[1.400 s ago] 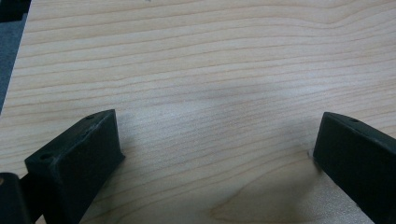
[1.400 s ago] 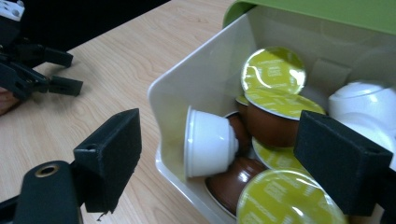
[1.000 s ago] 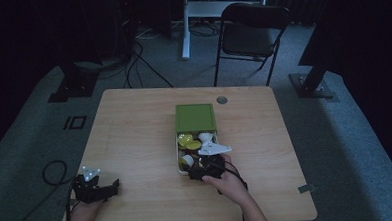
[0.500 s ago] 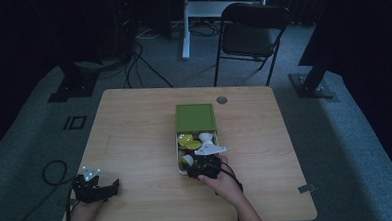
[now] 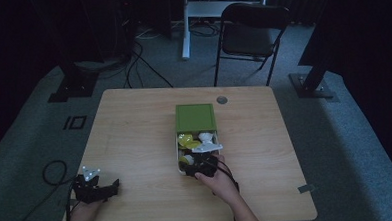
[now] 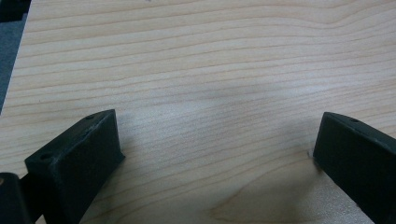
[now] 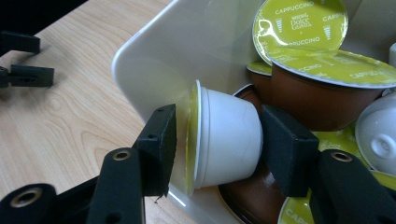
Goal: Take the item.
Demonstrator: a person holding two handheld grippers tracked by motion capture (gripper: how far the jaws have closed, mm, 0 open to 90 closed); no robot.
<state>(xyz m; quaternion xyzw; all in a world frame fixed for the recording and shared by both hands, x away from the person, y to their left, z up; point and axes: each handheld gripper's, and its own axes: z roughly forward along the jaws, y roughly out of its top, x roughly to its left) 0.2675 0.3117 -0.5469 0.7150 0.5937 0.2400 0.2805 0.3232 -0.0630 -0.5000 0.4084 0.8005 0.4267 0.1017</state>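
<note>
A white box (image 7: 187,46) holds several coffee capsules with yellow-green lids; some are brown (image 7: 317,100), some white. My right gripper (image 7: 217,140) reaches into the box's near left corner (image 5: 179,164). Its jaws have just been closing on a white capsule (image 7: 224,140) that lies on its side. One pad sits at the lid and the other against the base. In the high view the right gripper (image 5: 200,165) is over the near end of the box. My left gripper (image 5: 95,187) rests at the table's near left corner, jaws wide apart (image 6: 215,144) over bare wood.
The box's green lid (image 5: 196,117) lies flat against the far end of the box. A small round grommet (image 5: 221,100) sits near the table's far edge. A black chair (image 5: 253,35) and floor cables stand beyond the table.
The right gripper has shifted slightly left at the near end of the box, and the hand with it. The left gripper has stayed where it was.
</note>
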